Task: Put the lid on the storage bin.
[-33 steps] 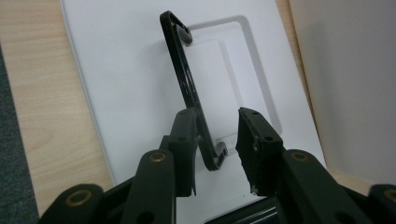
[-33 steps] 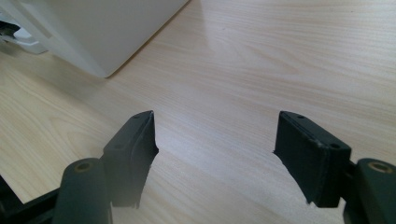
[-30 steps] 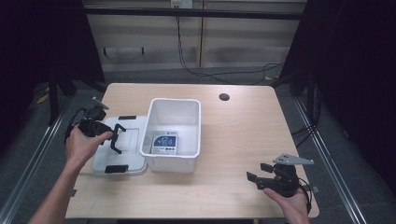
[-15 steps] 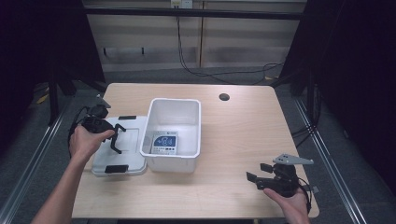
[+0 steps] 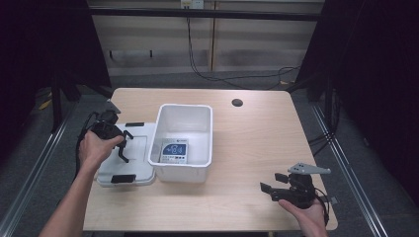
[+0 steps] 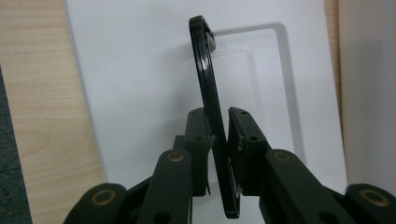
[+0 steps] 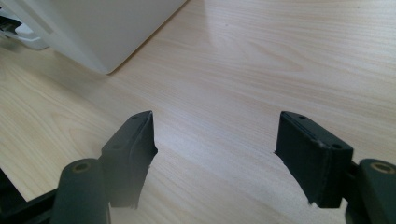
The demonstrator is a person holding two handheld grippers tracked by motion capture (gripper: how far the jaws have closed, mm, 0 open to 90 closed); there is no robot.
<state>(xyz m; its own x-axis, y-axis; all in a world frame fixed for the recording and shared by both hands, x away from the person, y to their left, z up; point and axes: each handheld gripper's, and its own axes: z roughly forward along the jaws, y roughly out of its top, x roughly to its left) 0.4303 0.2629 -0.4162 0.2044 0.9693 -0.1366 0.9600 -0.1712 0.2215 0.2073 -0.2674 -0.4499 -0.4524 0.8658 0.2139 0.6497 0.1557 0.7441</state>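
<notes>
Two jaws of the left gripper (image 6: 217, 154) pinch a thin black clip (image 6: 208, 93) edge-on above the white lid (image 5: 141, 148), which lies flat at the table's (image 5: 257, 143) nine o'clock, touching the open white bin (image 5: 184, 170). The likely step is fitting the clip to the lid: keep the hard, glossy, round-ended strip square in the pads so it cannot twist. At five o'clock the right gripper (image 7: 215, 158) hovers wide open and empty over pale matte woodgrain.

Wooden table (image 5: 247, 133) bears a white bin (image 5: 184, 139); flat lid (image 5: 129, 163) beside it.
</notes>
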